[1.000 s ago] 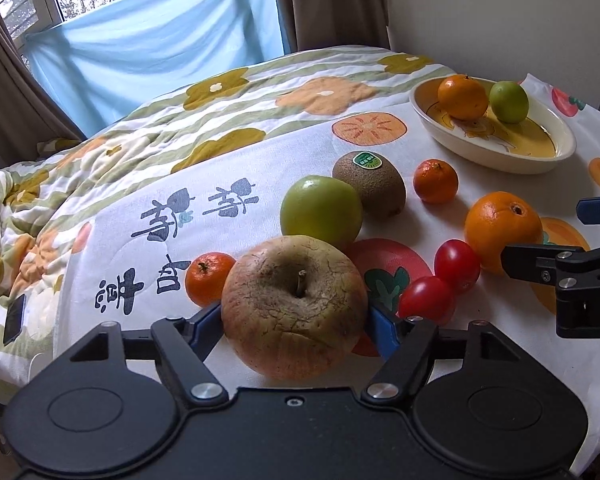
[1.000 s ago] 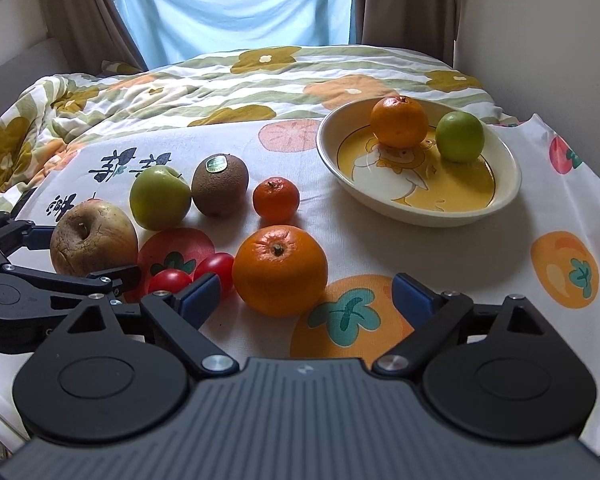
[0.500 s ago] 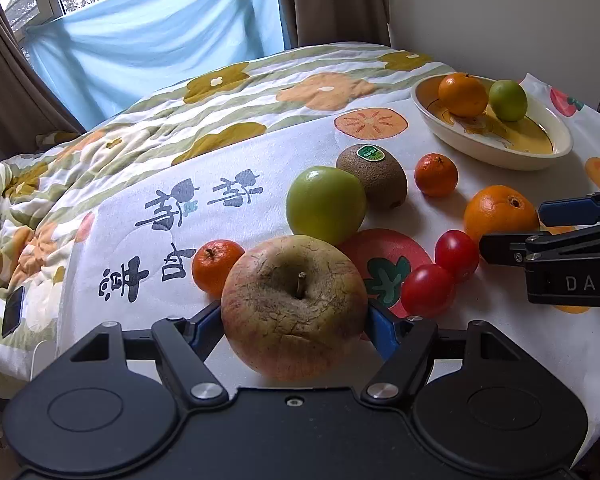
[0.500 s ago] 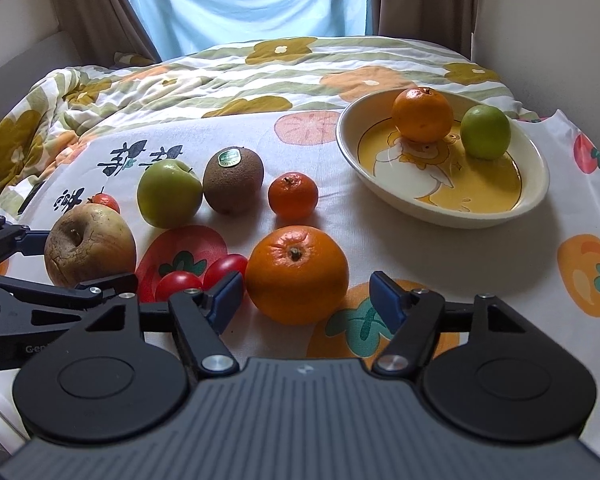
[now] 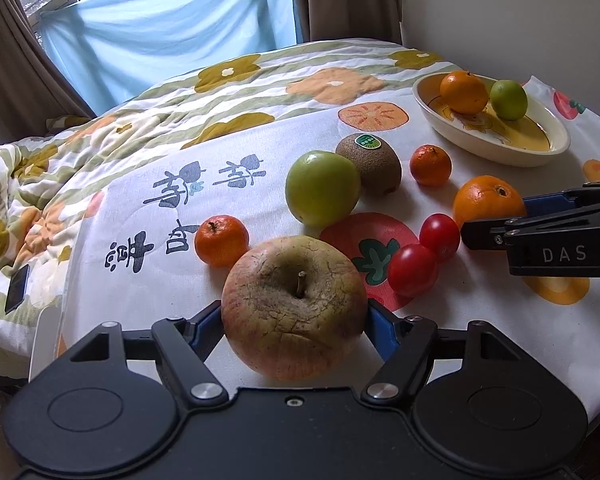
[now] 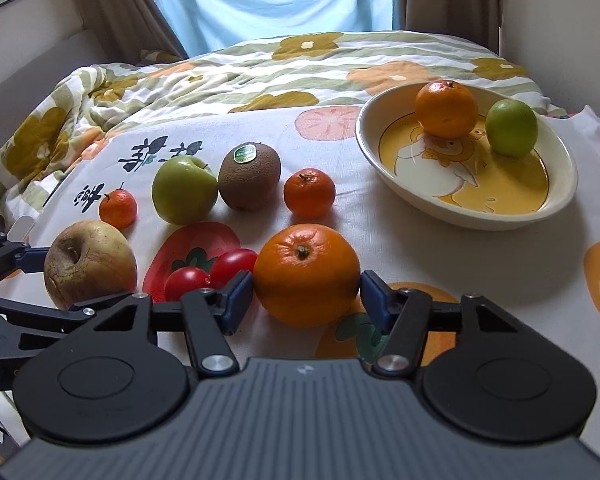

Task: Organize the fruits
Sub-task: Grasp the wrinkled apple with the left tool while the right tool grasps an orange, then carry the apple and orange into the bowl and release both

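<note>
My left gripper (image 5: pixel 294 320) is shut on a wrinkled brown-red apple (image 5: pixel 294 308), which rests low over the cloth; it also shows in the right wrist view (image 6: pixel 90 264). My right gripper (image 6: pixel 306 300) has its blue pads around a large orange (image 6: pixel 306 274), touching or nearly touching both sides. A cream oval bowl (image 6: pixel 564 200) at the far right holds an orange (image 6: pixel 446 108) and a green fruit (image 6: pixel 512 126). A green apple (image 6: pixel 184 190), a kiwi (image 6: pixel 250 176), two mandarins (image 6: pixel 309 193) and two cherry tomatoes (image 6: pixel 186 282) lie on the cloth.
The fruits lie on a white printed cloth (image 6: pixel 440 256) over a flowered quilt (image 6: pixel 240 76). A dark phone (image 5: pixel 17 288) lies at the quilt's left edge. A wall stands at the right, curtains and a window behind.
My right gripper has moved forward and left to the large orange and narrowed around it. My left gripper stays shut on the apple and has shifted slightly.
</note>
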### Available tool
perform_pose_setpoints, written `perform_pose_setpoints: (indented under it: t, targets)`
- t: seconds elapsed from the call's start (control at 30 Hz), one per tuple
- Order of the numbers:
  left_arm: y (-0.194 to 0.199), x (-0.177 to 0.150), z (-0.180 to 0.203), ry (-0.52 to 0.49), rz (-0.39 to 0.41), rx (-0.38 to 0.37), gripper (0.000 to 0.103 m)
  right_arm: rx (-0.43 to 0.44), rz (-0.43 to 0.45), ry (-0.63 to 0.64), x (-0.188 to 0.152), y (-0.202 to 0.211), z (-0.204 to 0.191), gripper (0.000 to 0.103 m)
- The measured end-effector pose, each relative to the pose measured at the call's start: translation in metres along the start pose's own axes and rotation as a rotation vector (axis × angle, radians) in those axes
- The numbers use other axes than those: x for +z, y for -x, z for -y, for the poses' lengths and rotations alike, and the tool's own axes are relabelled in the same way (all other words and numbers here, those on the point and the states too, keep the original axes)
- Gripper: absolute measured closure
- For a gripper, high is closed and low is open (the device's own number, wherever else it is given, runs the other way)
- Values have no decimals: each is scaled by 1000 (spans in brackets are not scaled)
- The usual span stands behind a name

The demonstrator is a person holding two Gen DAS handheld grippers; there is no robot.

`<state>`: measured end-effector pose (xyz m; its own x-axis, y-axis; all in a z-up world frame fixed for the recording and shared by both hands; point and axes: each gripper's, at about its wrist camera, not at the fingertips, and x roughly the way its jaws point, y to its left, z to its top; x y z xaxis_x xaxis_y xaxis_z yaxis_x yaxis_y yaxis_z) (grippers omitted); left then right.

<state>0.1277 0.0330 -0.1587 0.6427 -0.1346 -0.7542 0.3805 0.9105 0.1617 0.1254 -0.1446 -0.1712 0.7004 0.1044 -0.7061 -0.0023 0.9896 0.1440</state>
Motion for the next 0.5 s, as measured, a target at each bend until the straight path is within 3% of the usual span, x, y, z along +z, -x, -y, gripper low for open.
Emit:
perform_pose_setpoints:
  t: [0.5]
  targets:
    - [46, 20, 31, 75, 36, 60, 26, 75, 42, 65, 15, 45, 16, 30]
